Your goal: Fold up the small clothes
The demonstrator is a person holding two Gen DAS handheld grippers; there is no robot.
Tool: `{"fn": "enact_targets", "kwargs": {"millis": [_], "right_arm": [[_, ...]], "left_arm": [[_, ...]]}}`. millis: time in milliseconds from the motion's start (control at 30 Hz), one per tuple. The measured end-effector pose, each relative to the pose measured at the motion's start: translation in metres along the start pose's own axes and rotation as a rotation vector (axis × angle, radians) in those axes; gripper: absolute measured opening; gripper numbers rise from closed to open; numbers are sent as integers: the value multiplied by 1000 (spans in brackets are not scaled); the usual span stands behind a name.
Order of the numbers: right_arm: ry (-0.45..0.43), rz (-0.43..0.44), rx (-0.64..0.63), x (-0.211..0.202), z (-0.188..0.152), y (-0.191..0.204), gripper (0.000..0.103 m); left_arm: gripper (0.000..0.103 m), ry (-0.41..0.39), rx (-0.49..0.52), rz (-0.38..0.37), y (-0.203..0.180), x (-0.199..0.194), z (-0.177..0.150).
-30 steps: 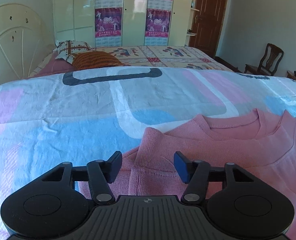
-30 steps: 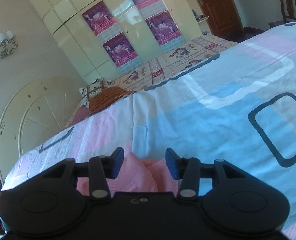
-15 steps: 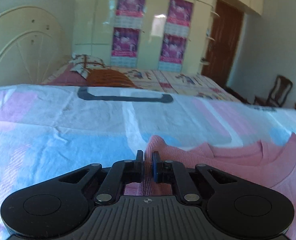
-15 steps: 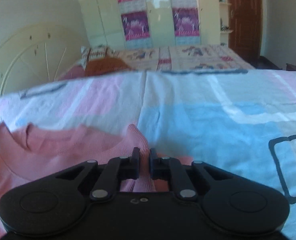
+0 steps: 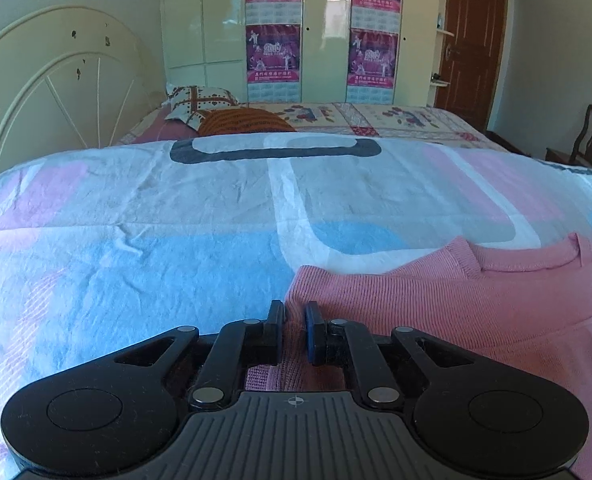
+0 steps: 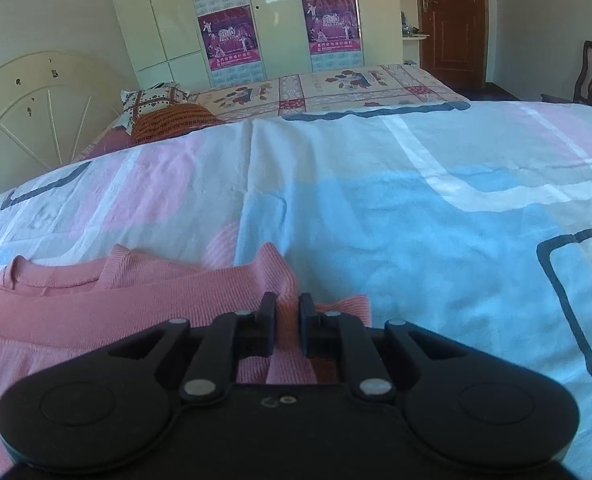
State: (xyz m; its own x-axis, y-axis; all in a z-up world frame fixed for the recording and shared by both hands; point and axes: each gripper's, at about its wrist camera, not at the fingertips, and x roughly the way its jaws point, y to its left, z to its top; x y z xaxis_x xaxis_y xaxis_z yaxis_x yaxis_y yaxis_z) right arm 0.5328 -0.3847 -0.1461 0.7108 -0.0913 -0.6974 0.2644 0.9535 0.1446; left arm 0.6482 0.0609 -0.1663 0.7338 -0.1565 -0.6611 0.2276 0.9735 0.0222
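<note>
the left gripper (image 5: 295,330) and right gripper (image 6: 283,326), jaws having eased slightly apart, each pinched a fold of the pink knit sweater (image 5: 436,308) near its shoulders. soft, light and limp, it lay on the patterned bedsheet (image 5: 176,240); shoulder seams looked the surest hold.

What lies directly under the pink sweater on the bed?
The pink sweater lies on a patterned bedsheet, which shows all around it. The sheet beneath the sweater is covered and cannot be seen.
</note>
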Motion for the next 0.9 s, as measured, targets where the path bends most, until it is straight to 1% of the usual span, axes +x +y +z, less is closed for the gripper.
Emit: {"fn": "enact_targets", "kwargs": {"millis": [33, 67, 100, 133, 167, 200, 233, 267, 300, 333, 367, 400, 433, 467, 500, 533, 567, 600, 633, 667, 700, 733, 767, 800, 833, 867, 900], "right_arm": [[5, -12, 11, -4, 3, 3, 28], [-16, -35, 4, -13, 5, 7, 36], [-61, -44, -21, -27, 5, 12, 47], [-98, -17, -48, -44, 1, 18, 47], [-105, 35, -60, -56, -3, 24, 43], [-88, 90, -89, -63, -10, 34, 36], [-62, 131, -152, -65, -18, 50, 28], [-35, 172, -210, -63, -26, 68, 25], [-11, 224, -250, -59, -33, 84, 23], [9, 261, -287, -53, -39, 101, 24], [23, 278, -314, -47, -45, 115, 25], [34, 289, -338, -42, -49, 126, 30], [32, 288, -377, -39, -52, 136, 32], [17, 276, -413, -39, -55, 142, 31], [11, 266, -424, -38, -55, 143, 29], [10, 261, -416, -38, -53, 139, 30], [-1, 216, -396, -38, -50, 130, 31], [-17, 153, -362, -38, -45, 117, 32], [-23, 104, -296, -36, -42, 96, 32], [-10, 40, -234, -32, -38, 74, 31], [-7, -7, -179, -30, -35, 52, 28], [-9, 8, -125, -30, -33, 33, 24], [5, 39, -89, -30, -32, 22, 24], [18, 47, -86, -32, -29, 20, 24], [18, 17, -102, -38, -27, 25, 32], [-5, -5, -116, -46, -27, 32, 33], [-40, 30, -130, -59, -29, 39, 33]], "left_arm": [[36, 5, 7, 21, -2, -5, 3], [57, -21, 29, 44, -6, -18, 6], [63, -77, 51, 43, -9, -35, 5], [64, -133, 68, 17, -14, -56, 3], [64, -145, 67, -25, -21, -70, 0], [64, -136, 71, -91, -32, -78, -4], [64, -129, 89, -146, -48, -81, -10], [64, -122, 132, -202, -70, -82, -17], [64, -118, 182, -233, -91, -81, -22], [64, -112, 213, -246, -111, -79, -26], [65, -101, 218, -267, -124, -75, -28], [65, -86, 213, -289, -132, -71, -29], [65, -69, 208, -289, -139, -66, -29], [65, -57, 209, -270, -142, -62, -30], [65, -48, 203, -243, -139, -58, -32], [65, -42, 188, -217, -131, -54, -31], [65, -33, 155, -168, -117, -52, -31], [65, -24, 116, -138, -101, -50, -31], [74, -21, 66, -126, -82, -49, -32], [81, -11, 33, -84, -65, -45, -35], [82, -12, 15, -84, -53, -45, -37], [82, -4, 10, -31, -46, -43, -39], [82, -1, 14, -23, -41, -42, -41], [81, 3, 2, -24, -37, -45, -41], [81, -3, -13, -26, -37, -51, -40], [81, -34, -18, -50, -42, -62, -40], [81, -56, -14, -74, -50, -73, -41]]}}
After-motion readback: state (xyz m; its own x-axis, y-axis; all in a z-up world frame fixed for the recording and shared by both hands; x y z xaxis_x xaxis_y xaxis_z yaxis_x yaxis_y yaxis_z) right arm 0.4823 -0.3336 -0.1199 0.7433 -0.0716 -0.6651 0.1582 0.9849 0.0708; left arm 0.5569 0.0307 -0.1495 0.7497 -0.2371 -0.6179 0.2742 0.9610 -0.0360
